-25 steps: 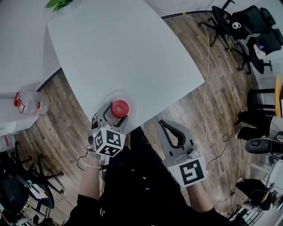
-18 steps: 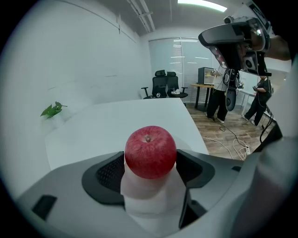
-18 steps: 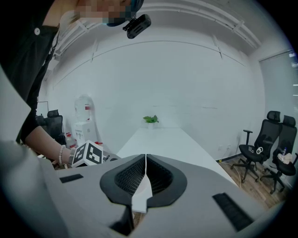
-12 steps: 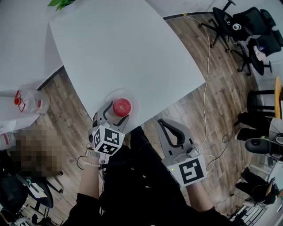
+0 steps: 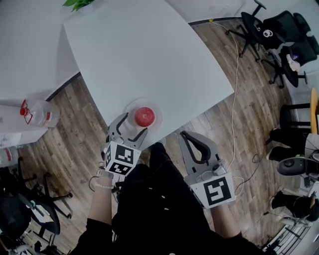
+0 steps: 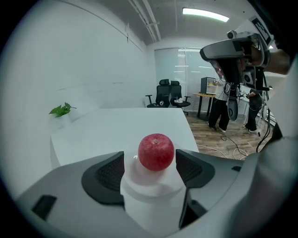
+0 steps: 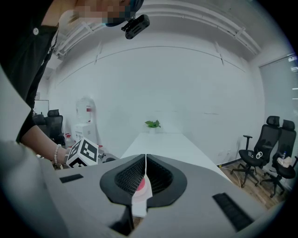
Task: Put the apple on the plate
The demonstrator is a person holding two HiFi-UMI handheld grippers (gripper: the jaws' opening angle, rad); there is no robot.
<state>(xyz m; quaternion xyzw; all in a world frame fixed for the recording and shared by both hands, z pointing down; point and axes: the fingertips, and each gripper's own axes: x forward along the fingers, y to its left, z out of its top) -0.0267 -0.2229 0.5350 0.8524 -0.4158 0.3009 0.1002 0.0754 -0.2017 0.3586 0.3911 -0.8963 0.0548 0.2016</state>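
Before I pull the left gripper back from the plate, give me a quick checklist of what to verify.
1. Apple on the plate: ok, it sits near the middle.
2. Left gripper open: ok, fingers apart with a gap on either side of the apple.
3. Plate fully on the table: cannot tell, its rim lies close to the near edge.
4. Right gripper out of the way: ok, shut, empty, off the table over the floor.

A white table (image 5: 149, 50) stands on wood-plank floor (image 5: 261, 117); black office chairs (image 5: 276, 30) sit off its right corner, a leafy plant (image 5: 79, 3) at its far edge.
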